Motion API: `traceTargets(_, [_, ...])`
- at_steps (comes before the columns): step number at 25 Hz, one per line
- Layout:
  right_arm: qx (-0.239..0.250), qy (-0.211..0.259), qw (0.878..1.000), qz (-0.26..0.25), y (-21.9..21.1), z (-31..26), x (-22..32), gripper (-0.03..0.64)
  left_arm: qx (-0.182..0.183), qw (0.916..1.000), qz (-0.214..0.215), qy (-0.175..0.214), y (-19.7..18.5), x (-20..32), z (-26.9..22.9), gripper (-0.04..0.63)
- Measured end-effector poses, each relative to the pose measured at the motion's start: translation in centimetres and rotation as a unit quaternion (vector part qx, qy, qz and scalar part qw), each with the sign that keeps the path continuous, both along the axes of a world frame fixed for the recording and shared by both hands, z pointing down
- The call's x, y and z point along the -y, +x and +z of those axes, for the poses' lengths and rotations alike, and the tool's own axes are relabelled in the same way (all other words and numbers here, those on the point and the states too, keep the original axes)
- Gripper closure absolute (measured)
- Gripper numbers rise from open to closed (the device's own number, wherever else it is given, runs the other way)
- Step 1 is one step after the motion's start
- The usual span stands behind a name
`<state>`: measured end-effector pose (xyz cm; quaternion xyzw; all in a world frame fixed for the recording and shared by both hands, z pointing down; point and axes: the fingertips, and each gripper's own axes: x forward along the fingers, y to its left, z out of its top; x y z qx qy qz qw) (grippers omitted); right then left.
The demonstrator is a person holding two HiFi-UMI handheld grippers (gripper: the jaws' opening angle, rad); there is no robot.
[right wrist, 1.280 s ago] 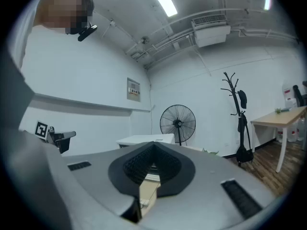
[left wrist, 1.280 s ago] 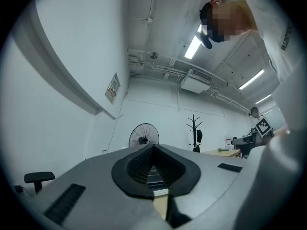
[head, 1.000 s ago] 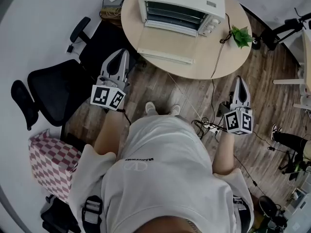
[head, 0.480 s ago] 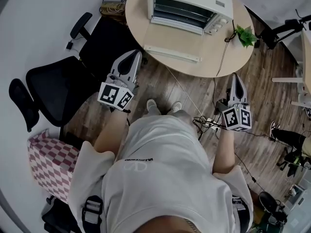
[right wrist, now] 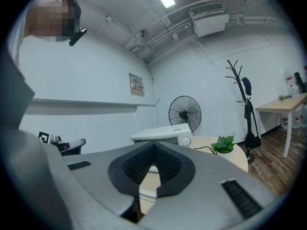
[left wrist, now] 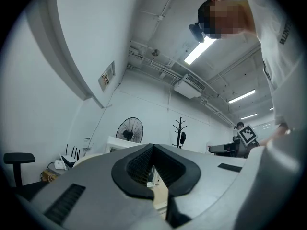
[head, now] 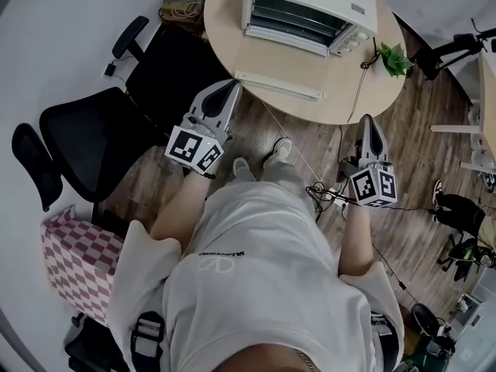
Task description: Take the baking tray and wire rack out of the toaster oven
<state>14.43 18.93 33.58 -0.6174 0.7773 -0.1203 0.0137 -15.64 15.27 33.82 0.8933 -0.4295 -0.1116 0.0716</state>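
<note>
Toaster oven [head: 310, 6] stands at the 12 o'clock side of the round surface [head: 232, 45], its door [head: 279, 86] dropped open toward the person. Shelves [head: 298, 18] show inside as dark bars, but the baking tray and wire rack cannot be told apart there. Left tool [head: 231, 88] hovers at the surface's 7 o'clock edge and right tool [head: 364, 120] just off its 5 o'clock edge, above the wooden floor [head: 310, 142]. Both have their jaws together, with nothing between them. A potted plant [head: 391, 56] sits at the oven's 3 o'clock.
</note>
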Motion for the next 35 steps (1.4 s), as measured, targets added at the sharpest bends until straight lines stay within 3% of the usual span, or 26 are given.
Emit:
traceTargets(11, [0.037, -0.013, 0.999, -0.029, -1.0, 1.5, 3.3, 0.618, -0.002, 0.9991, -0.001, -0.042, 2.7, 2.5, 1.9, 0.595])
traceTargets(20, [0.057, -0.022, 0.994, -0.087, -3.6, 2.5, 8.6, 0.618, -0.009, 0.9982, -0.001, -0.059, 5.9, 6.3, 2.6, 0.594])
traceTargets(29, [0.094, -0.056, 0.984, -0.139, -3.8, 5.0, 14.9, 0.618, -0.009, 0.9965, -0.009, -0.082, 9.8, 11.7, 4.1, 0.595])
traceTargets(35, [0.131, -0.088, 0.972, -0.172, -3.5, 7.1, 18.6, 0.617, -0.030, 0.9936, -0.013, -0.108, 12.5, 15.2, 5.6, 0.595])
